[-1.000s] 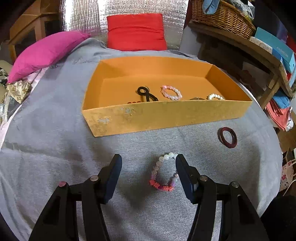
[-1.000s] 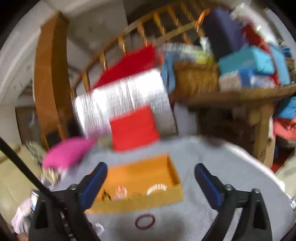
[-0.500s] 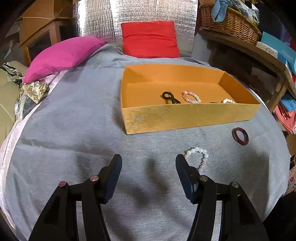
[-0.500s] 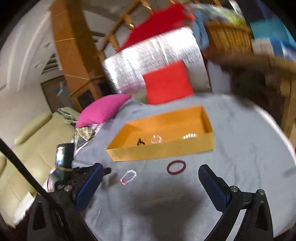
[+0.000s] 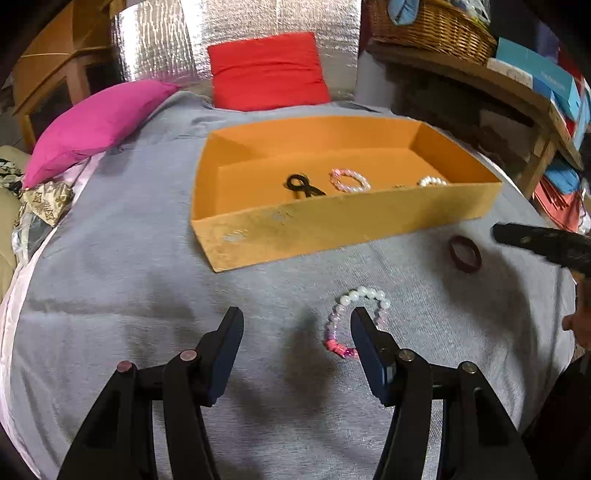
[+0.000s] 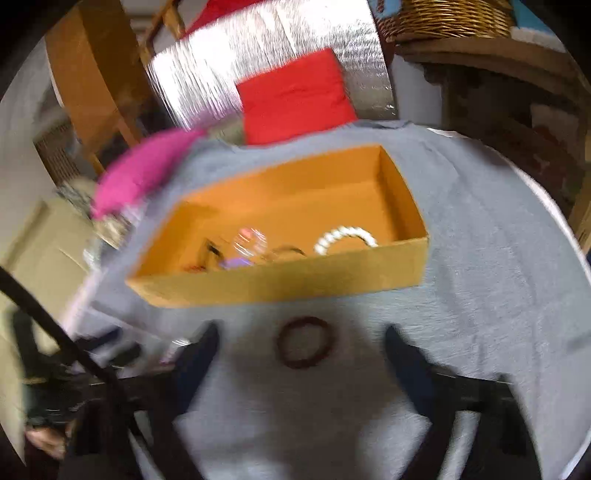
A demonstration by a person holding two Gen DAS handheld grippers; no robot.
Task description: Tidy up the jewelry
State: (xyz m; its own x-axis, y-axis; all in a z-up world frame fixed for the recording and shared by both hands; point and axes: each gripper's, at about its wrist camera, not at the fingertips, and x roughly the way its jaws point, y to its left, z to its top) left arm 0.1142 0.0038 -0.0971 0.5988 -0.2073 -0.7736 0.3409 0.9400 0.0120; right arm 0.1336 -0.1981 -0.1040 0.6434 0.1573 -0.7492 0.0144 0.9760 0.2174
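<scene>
Hovering over the grey cloth (image 5: 110,280), the left gripper (image 5: 297,328) had its fingers spread w/ nothing pinched. Beaded bracelet (image 5: 356,317) (white, pale pink, coral beads) lay flat on the cloth, mostly in the gap btwn the fingers but offset to the right side; its right arc was hidden behind the right finger (image 5: 364,339), so contact there couldn't be judged. Left finger (image 5: 229,332) was well apart from it.

Right gripper (image 6: 301,350) view was motion-blurred. Its jaws were closing, still wide, w/ the dark red ring bangle (image 6: 304,341) lying on the cloth btwn them, roughly centred, apart from both fingers. No pad looked to be pressing on it. In the left wrist view the same bangle (image 5: 464,254) sat near the orange box's right front corner, w/ a dark finger (image 5: 535,243) of the right gripper just beside it.

Orange box (image 5: 332,225) stood beyond both loose pieces, open top. Inside, near the front wall: black hair tie (image 5: 301,186), pink bead bracelet (image 5: 350,181), white pearl bracelet (image 5: 432,181). Right wrist view also showed sth purple and sth reddish low behind the front wall, too blurred to ID.

Behind the box: pink cushion (image 5: 96,125), red cushion (image 5: 267,72), wicker basket (image 5: 428,26) on a shelf at right.
</scene>
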